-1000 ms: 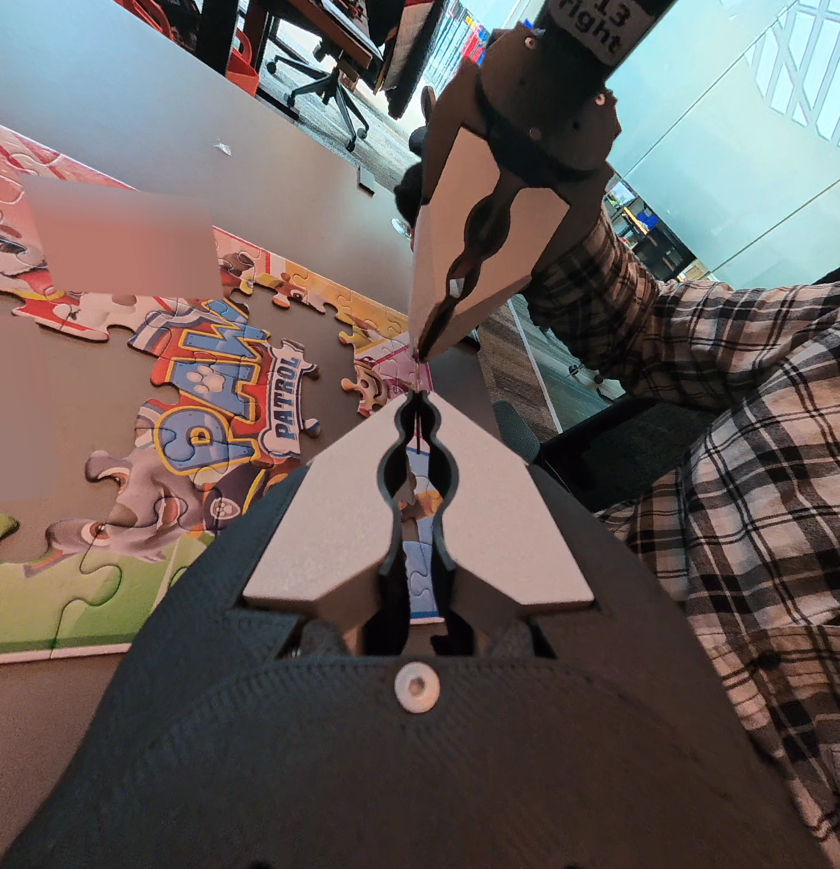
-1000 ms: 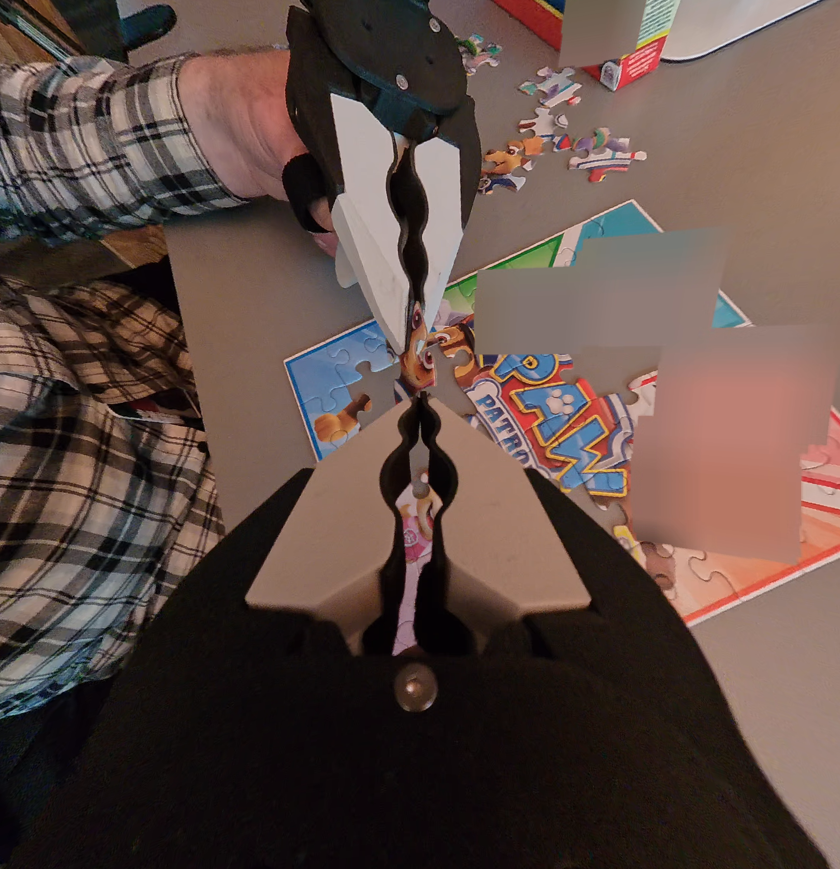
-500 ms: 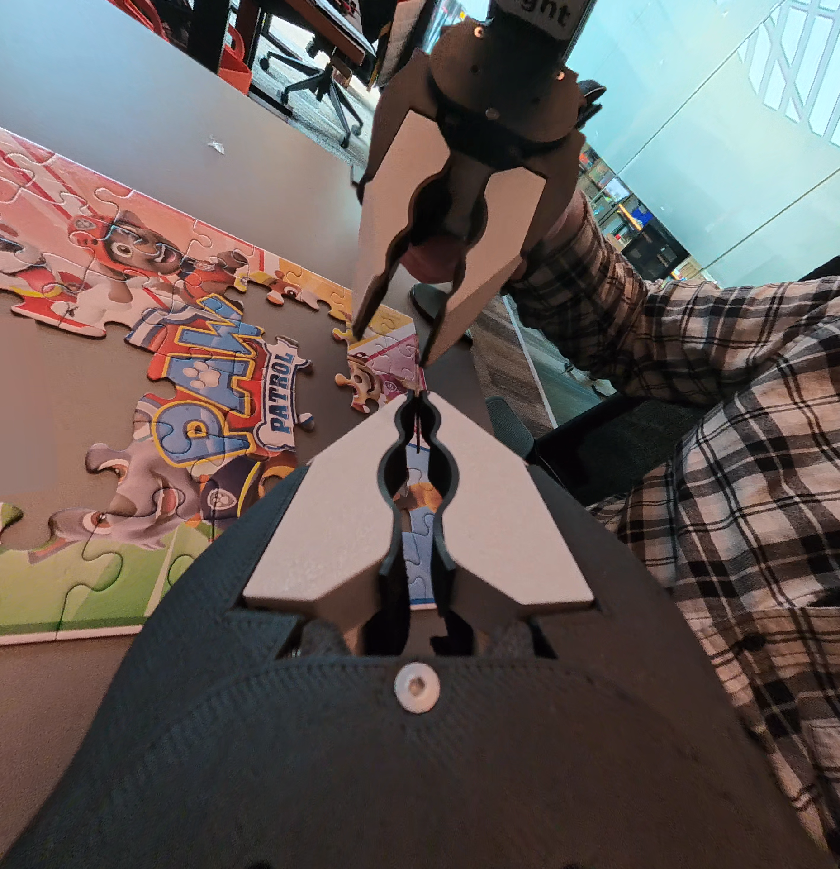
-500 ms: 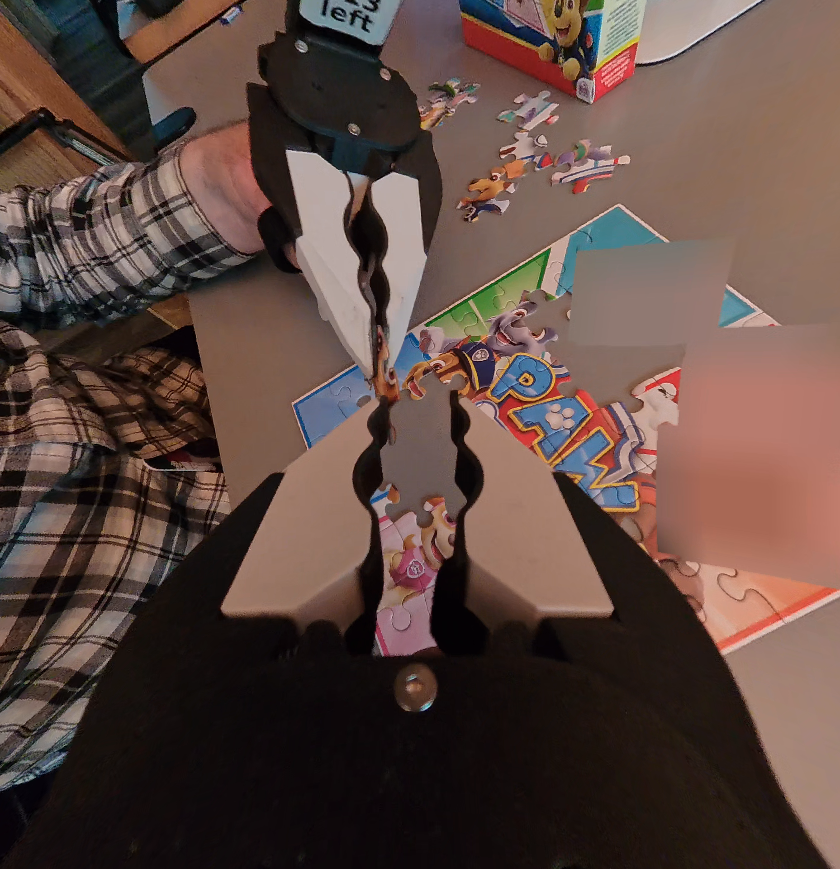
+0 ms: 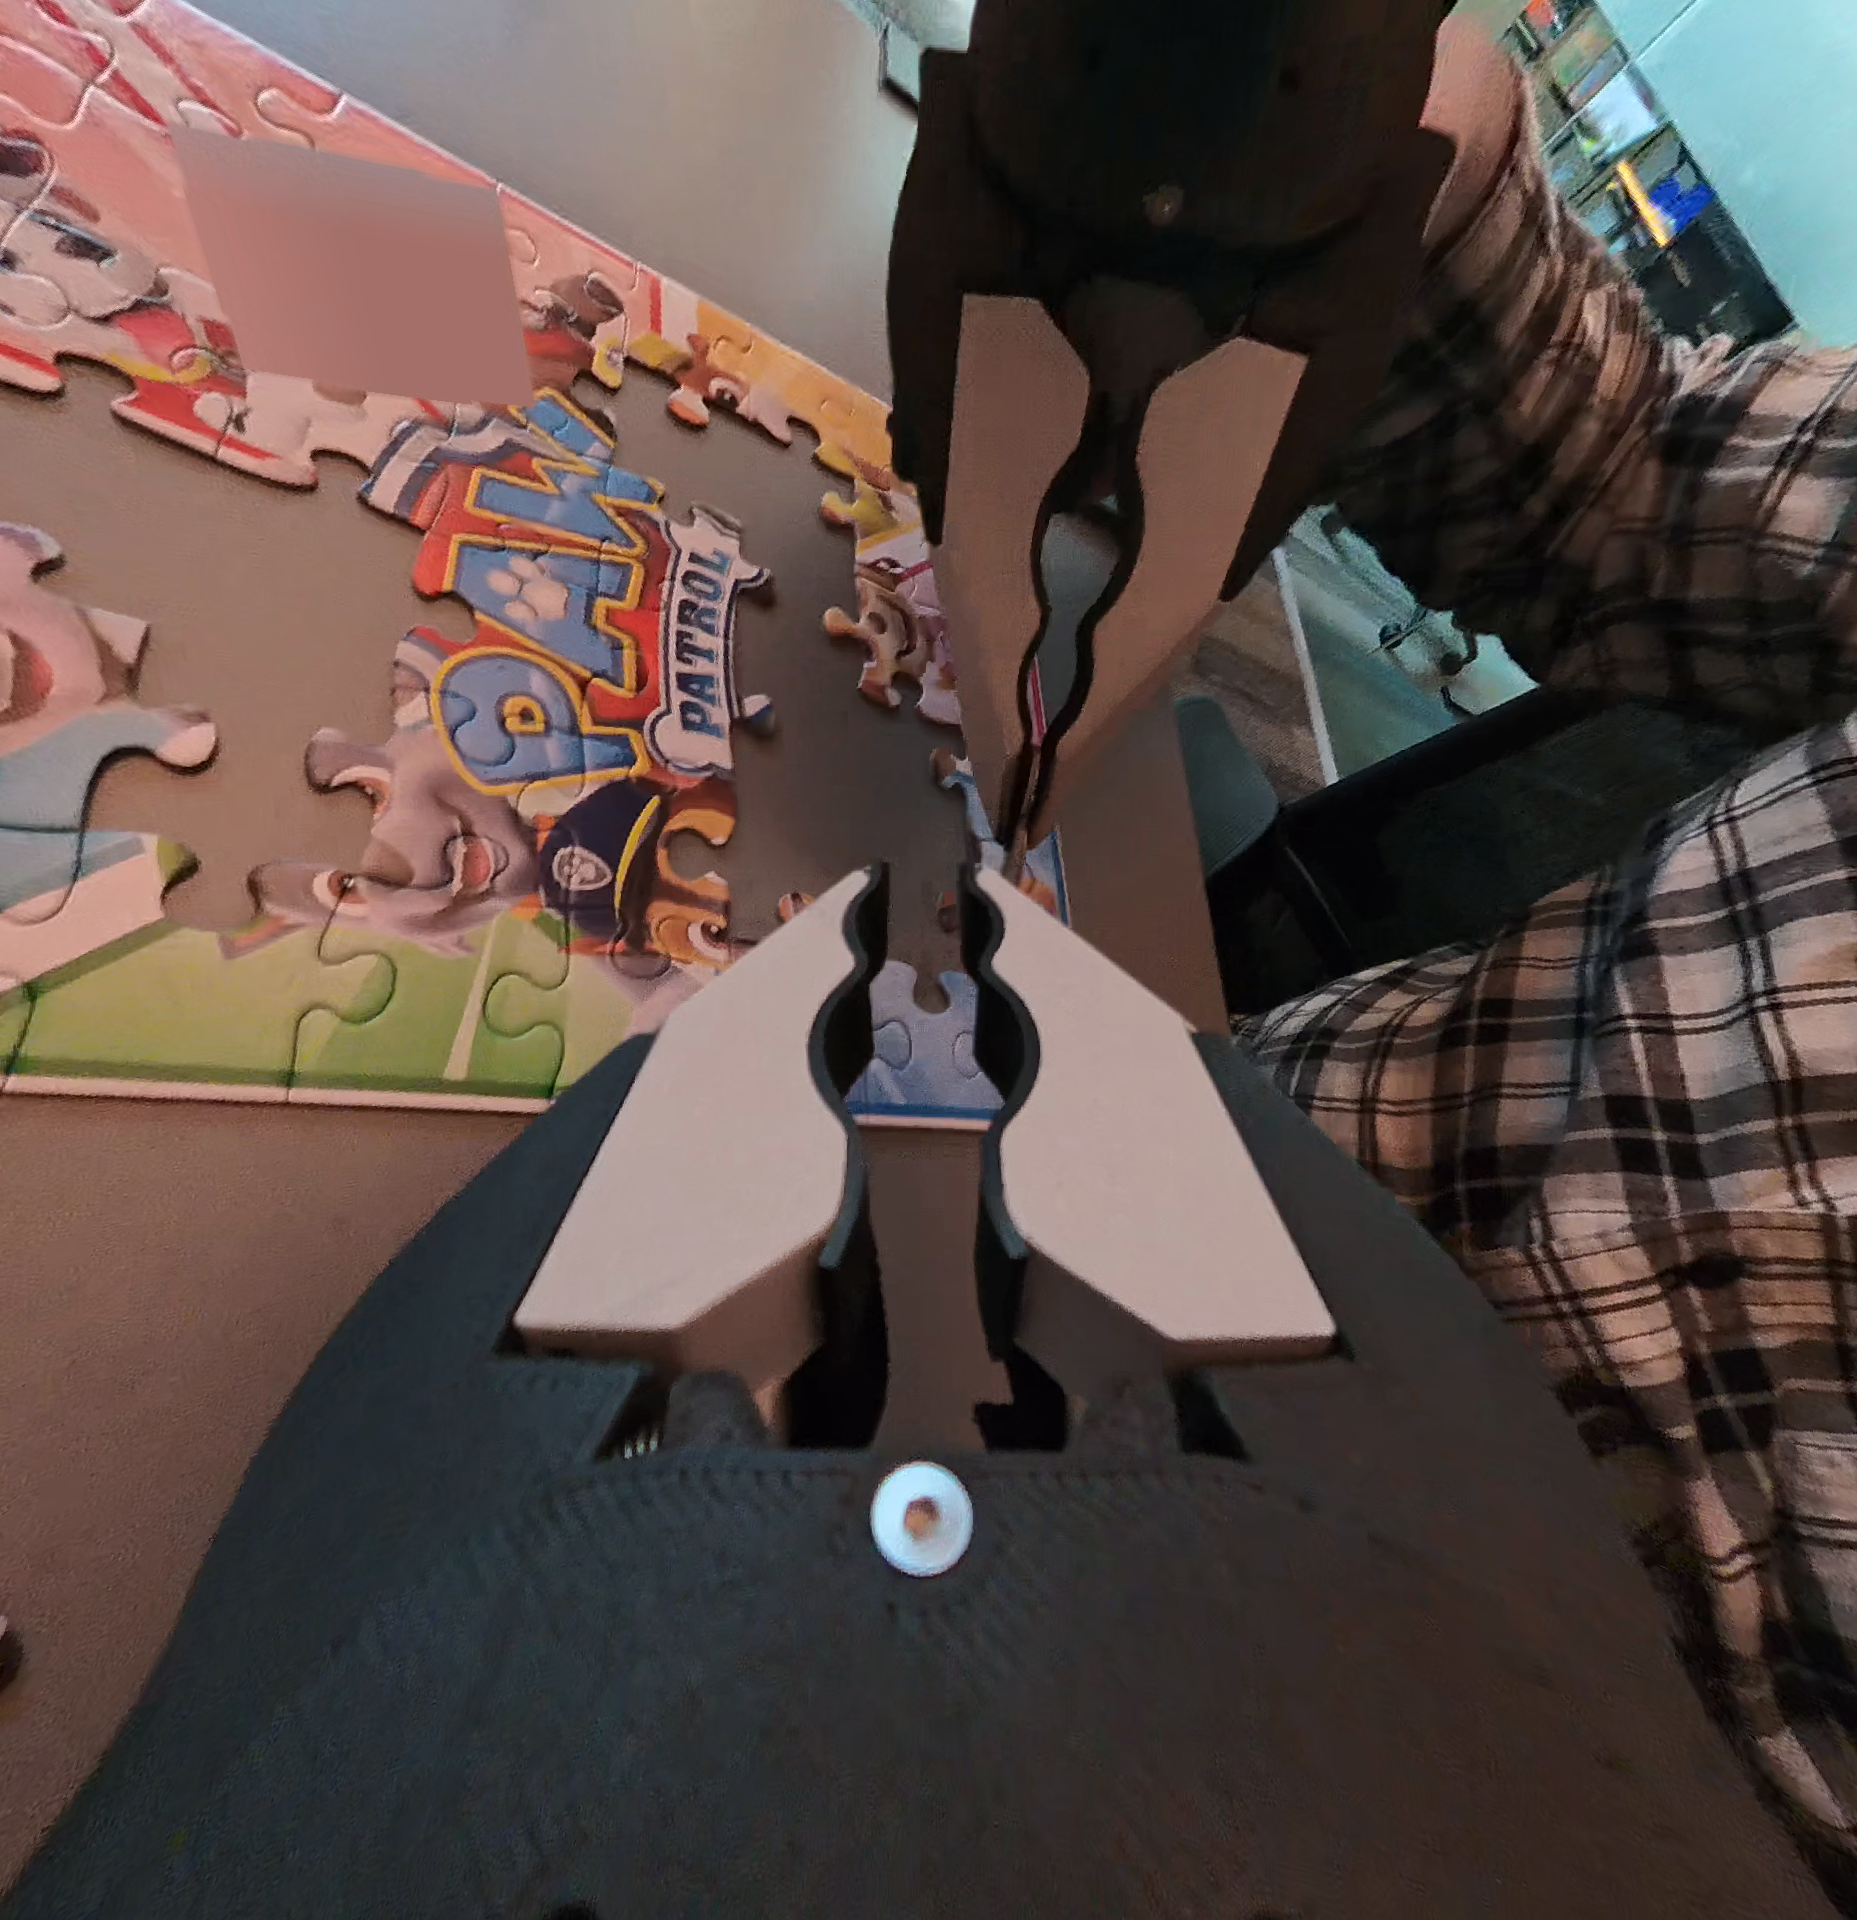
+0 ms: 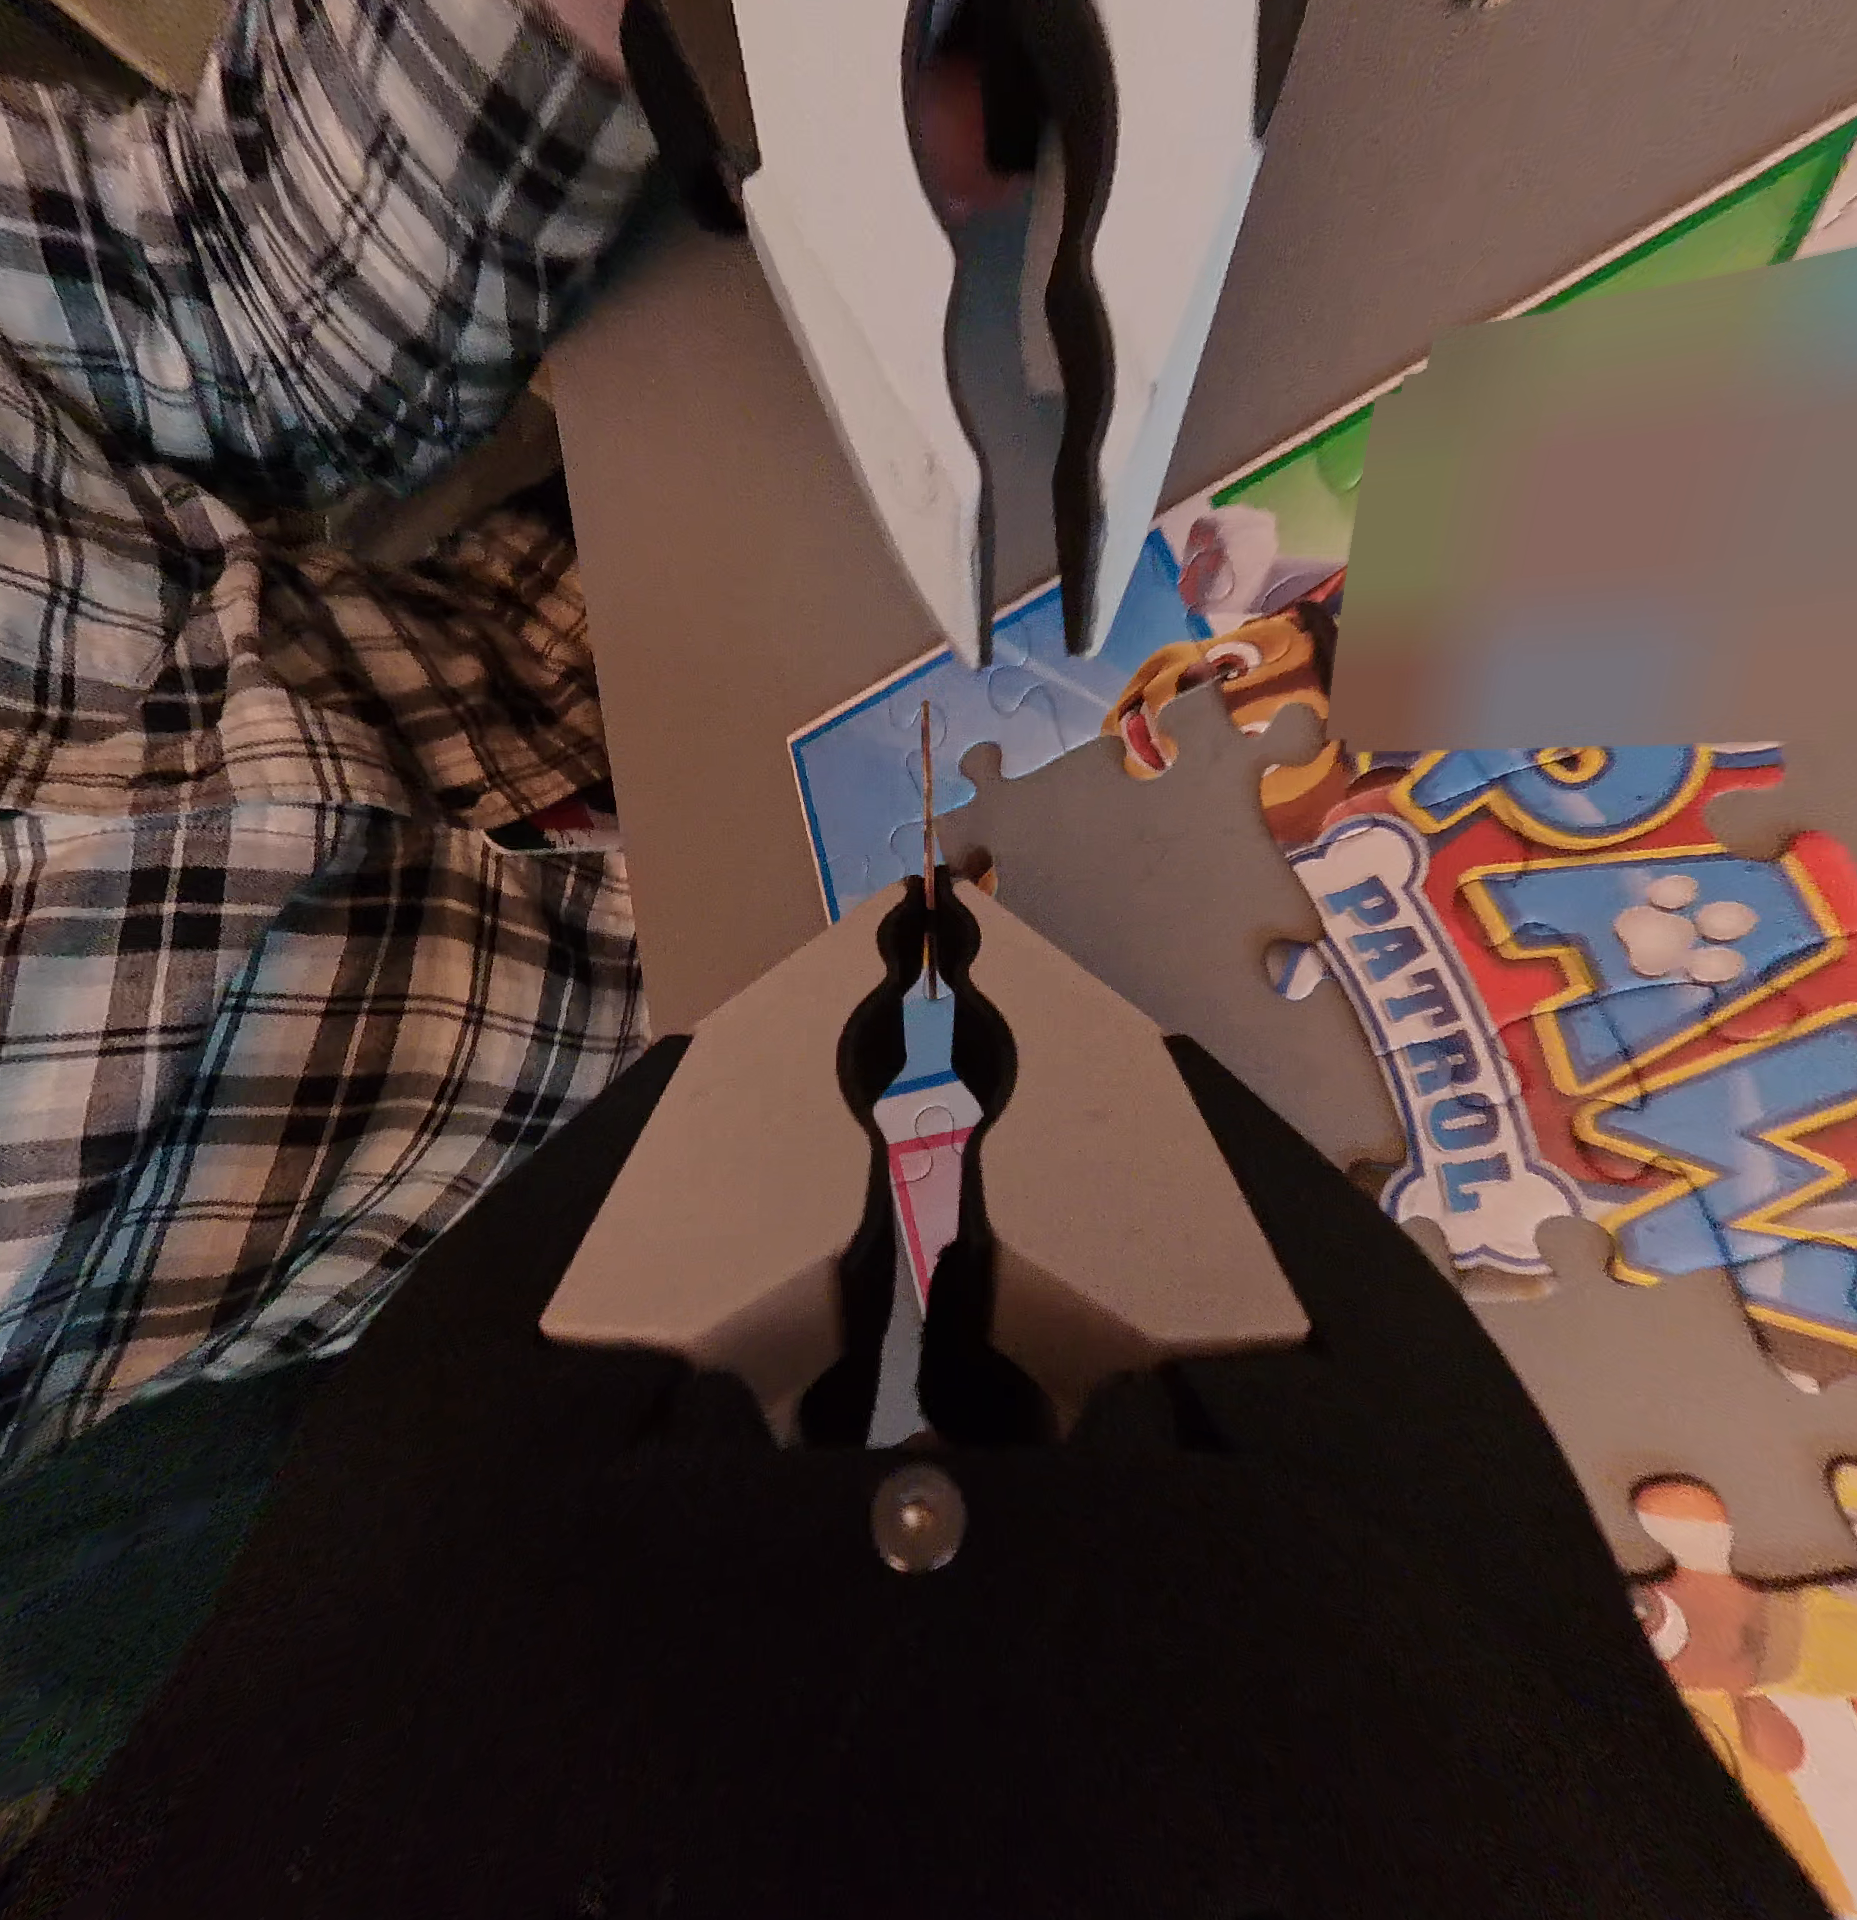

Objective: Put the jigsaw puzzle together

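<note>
Tabletop (image 5: 155, 1247) in grey held the half-built jigsaw puzzle (image 5: 404, 997), its blue corner near the table's edge, beside a plaid-clad lap. Lettering crossed the logo section (image 6: 1589, 997) at the middle, with bare gaps around it. The left gripper (image 5: 924, 883) stood slightly parted and empty. The right gripper (image 6: 934, 899) was clamped on a puzzle piece (image 6: 927, 790), seen edge-on above the blue corner.

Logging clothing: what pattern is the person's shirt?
Black-and-white plaid shirt, clearest in the left wrist view.
</note>
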{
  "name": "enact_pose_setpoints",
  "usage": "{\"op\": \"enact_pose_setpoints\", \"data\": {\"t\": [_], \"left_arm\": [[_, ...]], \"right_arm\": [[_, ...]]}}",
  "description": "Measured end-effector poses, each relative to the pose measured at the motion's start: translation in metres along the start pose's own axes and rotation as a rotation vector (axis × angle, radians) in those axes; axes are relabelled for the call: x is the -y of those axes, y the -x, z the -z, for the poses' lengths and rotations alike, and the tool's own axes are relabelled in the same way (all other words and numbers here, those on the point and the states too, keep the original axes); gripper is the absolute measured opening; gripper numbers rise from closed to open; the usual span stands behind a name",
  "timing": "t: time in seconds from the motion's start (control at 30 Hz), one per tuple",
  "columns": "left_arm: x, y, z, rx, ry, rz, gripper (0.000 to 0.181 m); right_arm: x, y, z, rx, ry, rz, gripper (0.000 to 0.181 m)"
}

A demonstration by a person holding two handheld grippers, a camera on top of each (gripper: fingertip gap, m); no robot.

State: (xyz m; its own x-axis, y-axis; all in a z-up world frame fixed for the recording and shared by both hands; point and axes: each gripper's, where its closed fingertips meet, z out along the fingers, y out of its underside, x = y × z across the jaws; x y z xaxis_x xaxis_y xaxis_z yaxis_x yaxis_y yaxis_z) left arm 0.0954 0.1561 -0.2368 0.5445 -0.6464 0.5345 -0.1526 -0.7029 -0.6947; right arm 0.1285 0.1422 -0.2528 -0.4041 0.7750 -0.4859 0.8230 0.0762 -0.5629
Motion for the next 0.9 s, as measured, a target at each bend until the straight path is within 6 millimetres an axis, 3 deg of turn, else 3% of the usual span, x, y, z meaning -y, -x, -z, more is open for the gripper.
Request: {"op": "enact_pose_setpoints", "data": {"t": [0.27, 0.4, 0.6, 0.73, 0.9], "left_arm": [[-0.020, 0.001, -0.012, 0.030, 0.116, -0.026, 0.011], [-0.016, 0.001, -0.012, 0.041, 0.103, -0.047, 0.011], [-0.005, -0.003, -0.018, 0.045, 0.059, -0.085, 0.011], [-0.006, -0.005, -0.029, 0.048, 0.080, -0.112, 0.011], [-0.006, -0.003, -0.039, 0.079, 0.091, -0.138, 0.012]], "right_arm": [[-0.007, -0.004, -0.013, 0.044, 0.109, -0.059, 0.000], [-0.007, -0.005, -0.008, 0.045, 0.126, -0.047, 0.000], [-0.020, -0.014, 0.021, 0.044, 0.167, -0.061, 0.000], [-0.034, -0.015, 0.019, 0.073, 0.252, -0.071, 0.000], [-0.034, -0.016, 0.016, 0.087, 0.275, -0.066, 0.000]]}}
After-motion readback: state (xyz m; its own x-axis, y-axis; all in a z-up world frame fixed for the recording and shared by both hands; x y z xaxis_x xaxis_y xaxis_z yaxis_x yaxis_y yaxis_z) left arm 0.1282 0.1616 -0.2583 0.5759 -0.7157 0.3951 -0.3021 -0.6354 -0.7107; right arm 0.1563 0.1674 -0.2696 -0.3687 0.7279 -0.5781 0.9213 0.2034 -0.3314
